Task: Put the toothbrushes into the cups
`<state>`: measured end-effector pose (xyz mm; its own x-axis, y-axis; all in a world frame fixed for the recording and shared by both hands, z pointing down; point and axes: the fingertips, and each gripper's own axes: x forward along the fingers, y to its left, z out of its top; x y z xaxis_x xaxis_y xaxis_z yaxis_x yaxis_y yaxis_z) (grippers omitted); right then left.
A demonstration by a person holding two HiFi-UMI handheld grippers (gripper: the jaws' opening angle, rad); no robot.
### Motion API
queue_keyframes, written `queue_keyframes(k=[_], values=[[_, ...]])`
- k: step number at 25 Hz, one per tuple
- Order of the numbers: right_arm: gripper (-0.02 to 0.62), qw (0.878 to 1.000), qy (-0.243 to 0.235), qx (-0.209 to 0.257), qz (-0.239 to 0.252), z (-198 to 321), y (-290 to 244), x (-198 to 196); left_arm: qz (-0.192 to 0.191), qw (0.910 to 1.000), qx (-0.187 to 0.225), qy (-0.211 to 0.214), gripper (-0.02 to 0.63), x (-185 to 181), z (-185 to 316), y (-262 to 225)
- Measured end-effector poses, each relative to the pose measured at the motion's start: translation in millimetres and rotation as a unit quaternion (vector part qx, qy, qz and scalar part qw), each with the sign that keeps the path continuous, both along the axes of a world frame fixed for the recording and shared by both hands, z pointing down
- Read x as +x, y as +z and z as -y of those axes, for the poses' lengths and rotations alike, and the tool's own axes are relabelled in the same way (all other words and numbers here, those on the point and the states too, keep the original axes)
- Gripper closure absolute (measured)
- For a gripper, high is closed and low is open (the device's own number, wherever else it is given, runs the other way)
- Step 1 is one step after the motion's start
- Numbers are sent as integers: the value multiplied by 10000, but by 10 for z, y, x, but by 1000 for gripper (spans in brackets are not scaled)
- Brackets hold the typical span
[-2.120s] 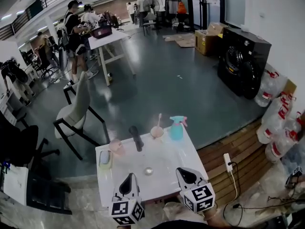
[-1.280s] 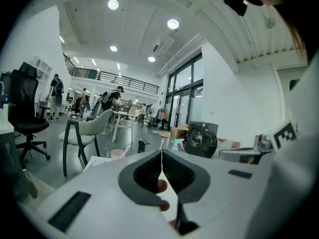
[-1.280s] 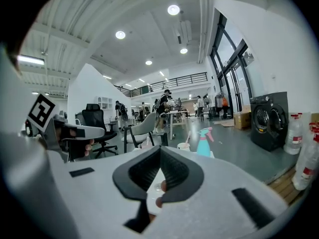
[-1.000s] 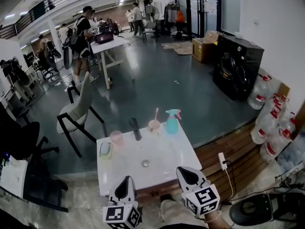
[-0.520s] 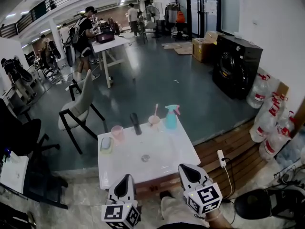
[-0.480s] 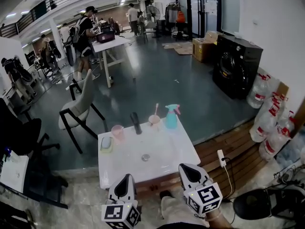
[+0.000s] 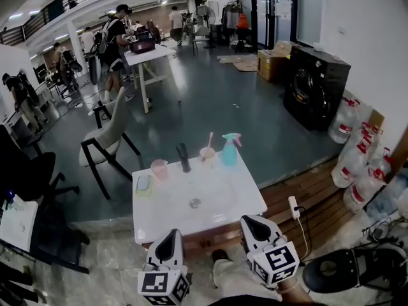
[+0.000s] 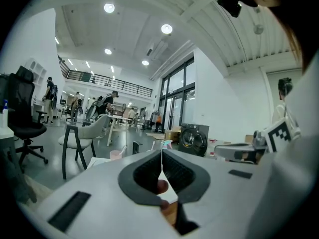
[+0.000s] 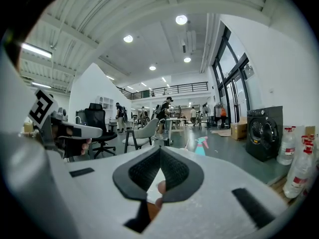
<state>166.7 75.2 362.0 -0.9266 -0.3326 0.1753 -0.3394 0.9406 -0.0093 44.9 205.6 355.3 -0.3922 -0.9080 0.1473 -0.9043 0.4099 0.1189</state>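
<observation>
A white washbasin table (image 7: 248,199) stands ahead of me. At its back edge are a pink cup (image 7: 158,169) on the left and a beige cup (image 7: 207,153) with a pink toothbrush (image 7: 210,140) upright in it. My left gripper (image 7: 172,234) and right gripper (image 7: 250,221) hover side by side short of the table's near edge, both shut and holding nothing. In the left gripper view the shut left gripper (image 8: 161,156) faces the pink cup (image 8: 115,154). The right gripper (image 9: 159,152) is likewise shut in its own view.
A black faucet (image 7: 183,157), a teal spray bottle (image 7: 229,149) and a soap dish (image 7: 143,183) sit on the table, with a drain (image 7: 195,203) in the basin. A chair (image 7: 105,139) stands behind left. A washing machine (image 7: 315,85), water bottles (image 7: 357,164) and a power strip (image 7: 294,207) are on the right.
The head view has shifted a little, so the table sits slightly lower and nearer in the frame. Both grippers stay low and shut. People in the background have walked about.
</observation>
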Motion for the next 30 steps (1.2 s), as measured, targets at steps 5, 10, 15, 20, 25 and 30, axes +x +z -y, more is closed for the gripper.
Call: queue_keyframes(k=[5,10,15,20,25,30], values=[[594,10000,-16,68,-38,-72,14,60,-148,9998,14,116,600,99,-19,-82],[594,9997,-39,95,-214,-58,64,113,-244,9995,2,211,600,179,19,-42],[594,9996,-17,133,-236,-25,62,149,-220,9996,61,168,600,200,40,-67],[594,9992,-22,154,-364,-33,37,124,-352,9991,138,187,601,204,1,-71],[594,9993,-106,173,-308,-40,60,84,-357,9992,175,55,601,179,-55,-81],[594,9990,-218,106,-363,-139,64,9,-409,9990,180,53,601,137,-124,-93]])
